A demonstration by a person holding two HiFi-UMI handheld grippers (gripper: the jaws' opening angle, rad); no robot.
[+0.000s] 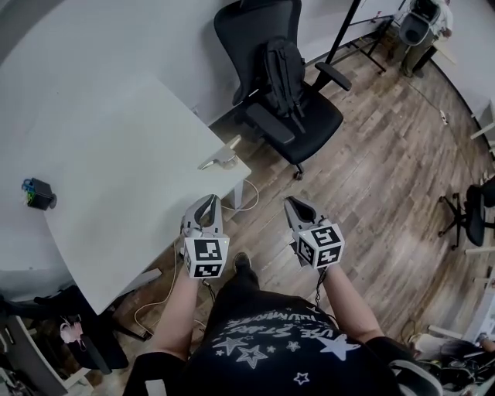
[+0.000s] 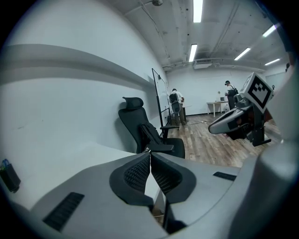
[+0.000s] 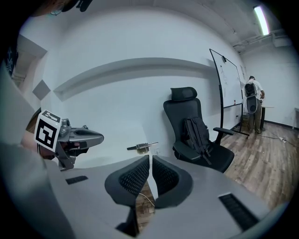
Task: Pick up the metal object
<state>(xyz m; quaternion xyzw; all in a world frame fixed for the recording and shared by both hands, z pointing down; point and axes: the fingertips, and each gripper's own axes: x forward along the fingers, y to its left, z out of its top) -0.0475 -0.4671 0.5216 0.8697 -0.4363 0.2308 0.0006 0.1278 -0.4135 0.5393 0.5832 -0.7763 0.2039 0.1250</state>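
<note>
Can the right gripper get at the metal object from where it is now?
Probably yes: the metal object lies exposed at the corner of the table, with nothing between it and the right gripper, though its jaws are shut.

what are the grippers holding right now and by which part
Nothing is held. The left gripper and the right gripper both have their jaws together and empty; the metal object lies on the corner of the white table.

Even, bright light from ceiling tubes (image 2: 197, 9); soft shadows only. Worktop (image 1: 116, 155) near-white, slightly washed out. Both gripper views fisheye, dark vignetted corners, near foreground soft. Head view sharp.
</note>
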